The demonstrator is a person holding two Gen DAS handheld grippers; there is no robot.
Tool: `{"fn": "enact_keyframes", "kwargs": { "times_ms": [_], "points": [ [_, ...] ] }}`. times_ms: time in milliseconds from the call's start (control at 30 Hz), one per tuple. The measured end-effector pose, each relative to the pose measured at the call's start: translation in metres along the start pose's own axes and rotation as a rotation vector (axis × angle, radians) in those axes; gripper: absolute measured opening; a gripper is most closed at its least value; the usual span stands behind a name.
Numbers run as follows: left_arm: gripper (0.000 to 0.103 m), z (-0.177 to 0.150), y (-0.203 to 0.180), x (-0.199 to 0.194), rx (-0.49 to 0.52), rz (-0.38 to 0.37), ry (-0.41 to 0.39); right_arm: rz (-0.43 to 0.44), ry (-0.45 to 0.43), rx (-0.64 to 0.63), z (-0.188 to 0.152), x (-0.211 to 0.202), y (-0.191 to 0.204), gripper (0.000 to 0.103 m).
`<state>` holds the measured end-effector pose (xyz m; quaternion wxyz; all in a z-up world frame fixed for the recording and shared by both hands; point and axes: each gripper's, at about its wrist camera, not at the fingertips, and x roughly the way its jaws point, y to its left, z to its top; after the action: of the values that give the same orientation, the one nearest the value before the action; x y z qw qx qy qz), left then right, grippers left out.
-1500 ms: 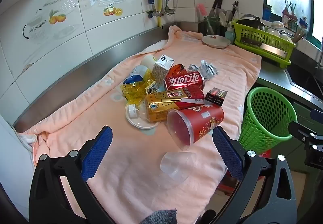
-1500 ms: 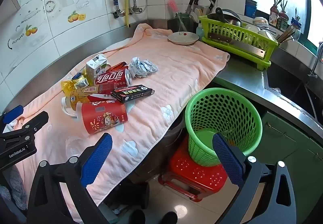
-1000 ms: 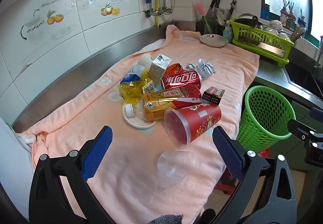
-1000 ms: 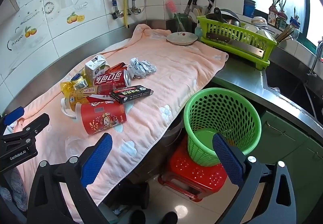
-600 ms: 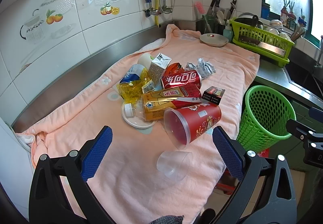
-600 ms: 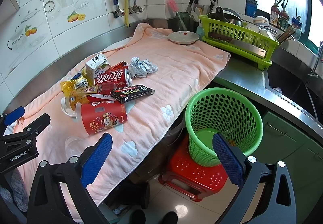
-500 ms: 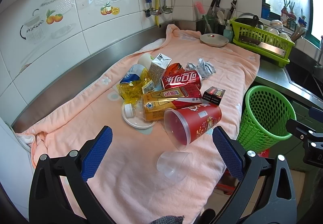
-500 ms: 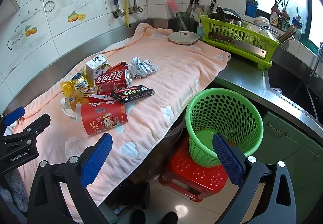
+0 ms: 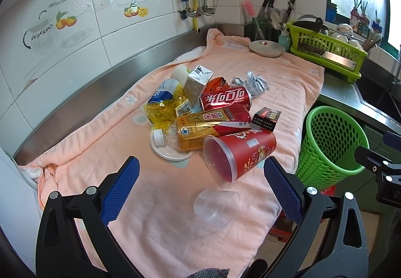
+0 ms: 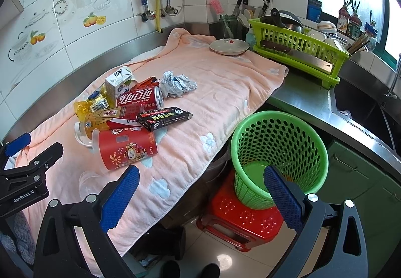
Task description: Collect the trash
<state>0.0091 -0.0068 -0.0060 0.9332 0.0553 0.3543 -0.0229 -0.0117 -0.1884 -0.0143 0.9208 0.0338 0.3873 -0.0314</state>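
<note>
A heap of trash lies on a pink towel: a big red paper cup on its side, a clear plastic cup in front of it, a red cola can, a gold and red carton, a small milk carton, a black box, crumpled foil and a yellow wrapper. My left gripper hangs open just short of the clear cup. My right gripper is open over the towel's edge, beside the green basket.
The basket stands on a red stool below the counter edge. A green dish rack, a plate and a knife holder line the back. A sink lies at the right. Tiled wall runs along the left.
Both grippers have barely drifted; the trash pile and basket stay where they were.
</note>
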Motion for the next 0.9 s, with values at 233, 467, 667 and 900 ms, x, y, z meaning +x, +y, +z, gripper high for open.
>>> {"fn": "enact_keyframes", "kwargs": {
  "times_ms": [233, 467, 667, 900],
  "points": [
    [0.098, 0.003, 0.003, 0.004, -0.010, 0.009, 0.012, 0.006, 0.005, -0.013, 0.003, 0.006, 0.003, 0.096],
    [0.098, 0.002, 0.013, 0.012, -0.046, 0.031, 0.045, 0.019, 0.010, -0.028, 0.007, 0.012, 0.005, 0.096],
    [0.097, 0.001, 0.029, 0.027, -0.119, 0.053, 0.115, 0.036, 0.015, -0.046, 0.009, 0.018, 0.005, 0.096],
    [0.097, -0.010, 0.049, 0.053, -0.290, -0.007, 0.270, 0.062, 0.022, -0.062, 0.011, 0.024, 0.002, 0.096]
  ]
}}
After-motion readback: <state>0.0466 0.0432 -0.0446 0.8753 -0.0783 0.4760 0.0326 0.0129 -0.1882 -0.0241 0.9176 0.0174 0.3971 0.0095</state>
